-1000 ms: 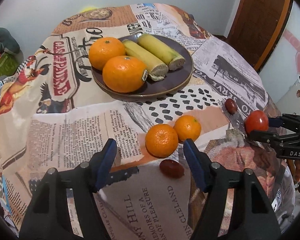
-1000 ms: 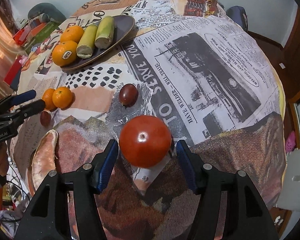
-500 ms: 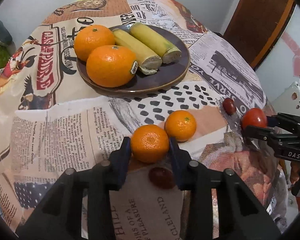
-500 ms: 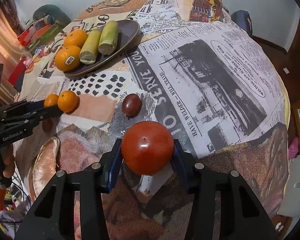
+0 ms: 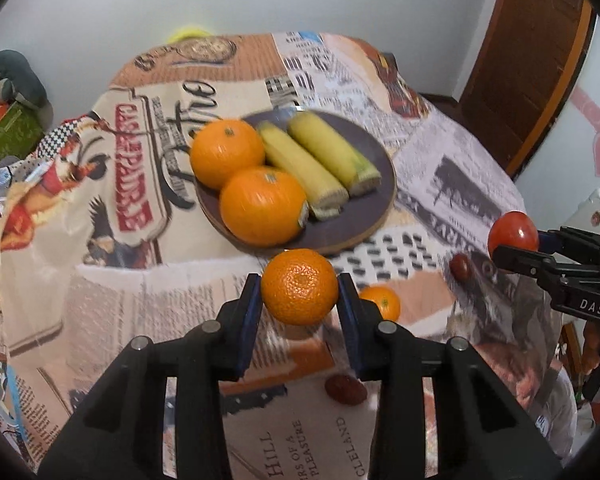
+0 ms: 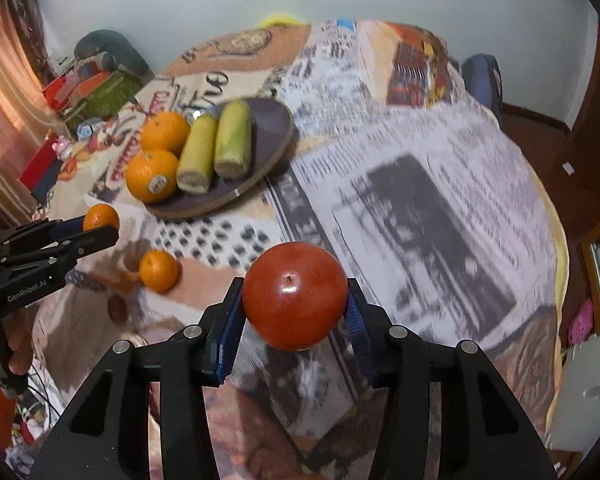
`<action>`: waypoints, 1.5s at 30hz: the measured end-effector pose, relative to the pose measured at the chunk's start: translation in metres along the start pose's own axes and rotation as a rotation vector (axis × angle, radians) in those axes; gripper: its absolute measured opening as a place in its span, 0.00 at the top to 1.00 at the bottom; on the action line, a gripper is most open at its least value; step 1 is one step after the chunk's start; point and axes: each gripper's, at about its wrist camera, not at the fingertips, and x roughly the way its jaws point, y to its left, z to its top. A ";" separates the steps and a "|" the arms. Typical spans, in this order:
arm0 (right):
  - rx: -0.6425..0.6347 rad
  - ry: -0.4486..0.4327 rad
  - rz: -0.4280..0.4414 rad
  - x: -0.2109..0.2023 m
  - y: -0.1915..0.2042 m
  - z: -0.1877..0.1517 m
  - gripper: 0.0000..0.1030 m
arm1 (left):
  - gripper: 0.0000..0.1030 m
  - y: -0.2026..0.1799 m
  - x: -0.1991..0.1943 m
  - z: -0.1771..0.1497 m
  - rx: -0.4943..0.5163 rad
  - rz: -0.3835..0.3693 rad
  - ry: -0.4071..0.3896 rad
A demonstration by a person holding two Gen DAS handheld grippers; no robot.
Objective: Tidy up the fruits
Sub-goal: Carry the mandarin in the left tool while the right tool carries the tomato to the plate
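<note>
My left gripper (image 5: 299, 294) is shut on a small mandarin (image 5: 299, 286) and holds it above the table, in front of the dark plate (image 5: 364, 224). The plate carries two oranges (image 5: 262, 205) and two banana pieces (image 5: 332, 156). My right gripper (image 6: 295, 308) is shut on a red tomato (image 6: 295, 295), lifted off the cloth; it shows in the left wrist view (image 5: 513, 232) at the right. A second mandarin (image 5: 382, 302) and two dark red plums (image 5: 346, 389) lie on the cloth.
The round table has a newspaper-print cloth (image 6: 420, 184). Clutter of boxes (image 6: 88, 88) stands beyond the table's far left. A brown door (image 5: 528, 52) is at the right. A blue chair back (image 6: 482, 80) is behind the table.
My left gripper closed on the mandarin and lifted it toward the plate. My right gripper closed on the tomato and raised it off the table.
</note>
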 end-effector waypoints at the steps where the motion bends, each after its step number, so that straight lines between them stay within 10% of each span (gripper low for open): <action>1: -0.006 -0.008 0.001 -0.001 0.002 0.004 0.57 | 0.64 0.001 -0.002 0.003 -0.003 0.006 -0.010; 45: -0.122 -0.071 0.064 0.073 0.023 0.107 0.57 | 0.55 0.025 0.058 0.085 -0.037 -0.016 -0.073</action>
